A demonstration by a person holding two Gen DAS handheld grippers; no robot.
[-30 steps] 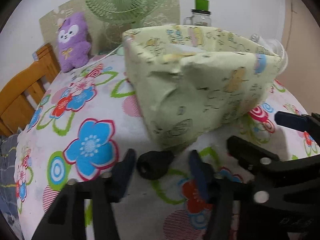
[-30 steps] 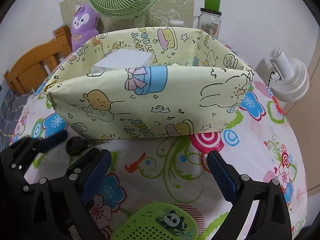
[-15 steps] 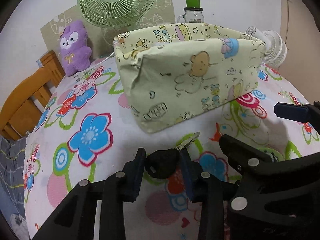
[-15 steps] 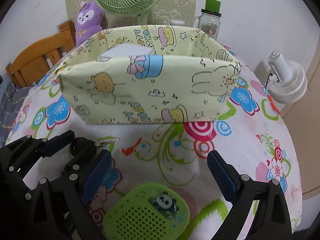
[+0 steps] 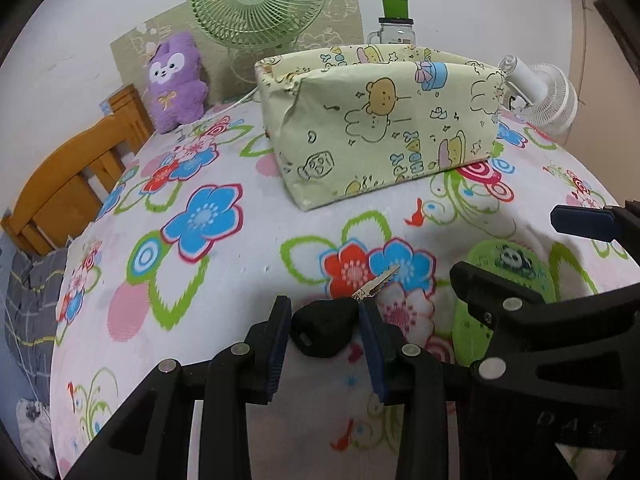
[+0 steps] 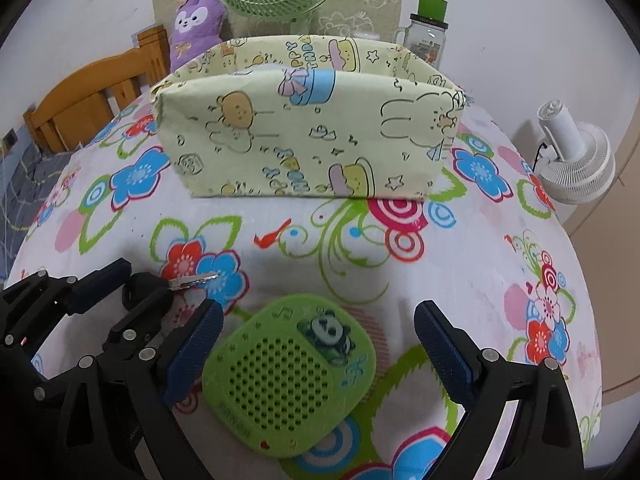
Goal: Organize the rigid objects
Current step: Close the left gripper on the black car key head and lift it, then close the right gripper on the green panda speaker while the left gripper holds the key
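So right now I'm holding the key [image 5: 326, 330] by its chunky black plastic head in the left gripper [image 5: 324, 340], whose jaws have just been closing, and in the left wrist view the blue pads are sitting against both sides of that head with the metal blade poking out forward over the flowery tabletop [image 5: 240, 288]. It's light and totally stiff, so I'm not worrying about crushing it, but the head looks smooth and rounded, so I'm guessing it could twist or squirt out if I'm only pinching the edge; gripping across the fat middle of the head seems safest. The right gripper [image 6: 316, 348] is hanging wide open with nothing clamped, straddling the green panda speaker [image 6: 290, 384] lying flat on the cloth. That one looks rubbery and broad, so I'm thinking grab it across its two side edges. The yellow fabric bin [image 6: 308, 140] is sitting well beyond both, probably where all this is going.
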